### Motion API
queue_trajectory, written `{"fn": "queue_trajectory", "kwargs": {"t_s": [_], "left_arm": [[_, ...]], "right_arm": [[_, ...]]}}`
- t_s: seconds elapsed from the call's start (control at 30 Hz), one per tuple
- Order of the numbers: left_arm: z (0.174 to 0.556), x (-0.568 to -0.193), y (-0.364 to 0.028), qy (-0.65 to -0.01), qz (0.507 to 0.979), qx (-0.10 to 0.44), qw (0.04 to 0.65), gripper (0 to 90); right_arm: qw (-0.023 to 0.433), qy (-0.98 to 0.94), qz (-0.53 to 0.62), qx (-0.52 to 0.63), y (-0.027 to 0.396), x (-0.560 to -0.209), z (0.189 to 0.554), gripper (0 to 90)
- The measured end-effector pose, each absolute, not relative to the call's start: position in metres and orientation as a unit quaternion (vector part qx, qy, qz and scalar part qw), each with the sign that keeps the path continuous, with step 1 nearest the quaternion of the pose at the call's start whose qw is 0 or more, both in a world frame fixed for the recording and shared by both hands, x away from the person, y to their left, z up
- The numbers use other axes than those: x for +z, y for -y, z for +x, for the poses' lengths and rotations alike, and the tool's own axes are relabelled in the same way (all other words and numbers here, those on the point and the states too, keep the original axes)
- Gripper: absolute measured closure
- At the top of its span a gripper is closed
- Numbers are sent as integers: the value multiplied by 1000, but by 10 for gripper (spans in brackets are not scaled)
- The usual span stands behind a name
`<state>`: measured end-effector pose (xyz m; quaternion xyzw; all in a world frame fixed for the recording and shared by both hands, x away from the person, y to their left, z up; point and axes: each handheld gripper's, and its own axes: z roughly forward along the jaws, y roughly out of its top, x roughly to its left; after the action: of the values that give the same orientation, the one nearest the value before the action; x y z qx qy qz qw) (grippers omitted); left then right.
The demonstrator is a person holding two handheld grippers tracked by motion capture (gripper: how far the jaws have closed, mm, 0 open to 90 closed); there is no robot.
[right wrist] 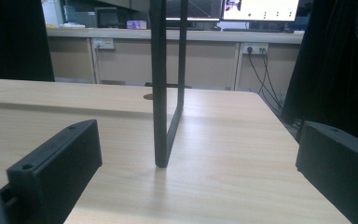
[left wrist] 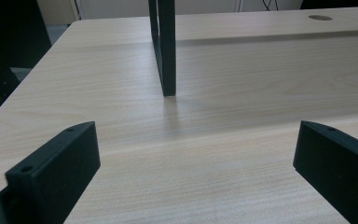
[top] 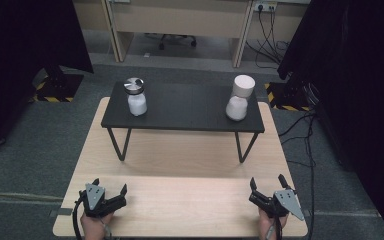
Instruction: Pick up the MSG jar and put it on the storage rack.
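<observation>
Two jars of white powder stand on a low black shelf (top: 180, 107) at the back of the wooden table (top: 180, 200). The left jar (top: 136, 97) carries a silver metal lid; the right jar (top: 239, 98) has a white lid and leans a little. My left gripper (top: 110, 186) rests open at the table's front left corner, nothing between its jaws. At the front right, my right gripper (top: 267, 181) is open and empty too. In the left gripper view, my left gripper (left wrist: 196, 158) faces a black shelf leg (left wrist: 163, 46). My right gripper (right wrist: 198, 161) faces the other shelf leg (right wrist: 165, 84).
Black curtains hang at both sides. Cables (top: 300, 125) run across the grey floor right of the table. A desk with wall sockets (right wrist: 254, 48) and an office chair base (top: 172, 41) stand beyond. A round hole (left wrist: 320, 17) marks the tabletop's far side.
</observation>
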<state>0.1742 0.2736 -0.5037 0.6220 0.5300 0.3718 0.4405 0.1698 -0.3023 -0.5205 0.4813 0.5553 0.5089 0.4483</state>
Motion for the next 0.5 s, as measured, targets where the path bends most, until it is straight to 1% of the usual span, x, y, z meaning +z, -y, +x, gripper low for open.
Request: {"fn": "queue_trajectory", "kwargs": {"t_s": [0.5], "left_arm": [[175,-503,-271,-530,626,373,434,0]], "right_arm": [[440,-562,488,502,305,-534,171,2]]}}
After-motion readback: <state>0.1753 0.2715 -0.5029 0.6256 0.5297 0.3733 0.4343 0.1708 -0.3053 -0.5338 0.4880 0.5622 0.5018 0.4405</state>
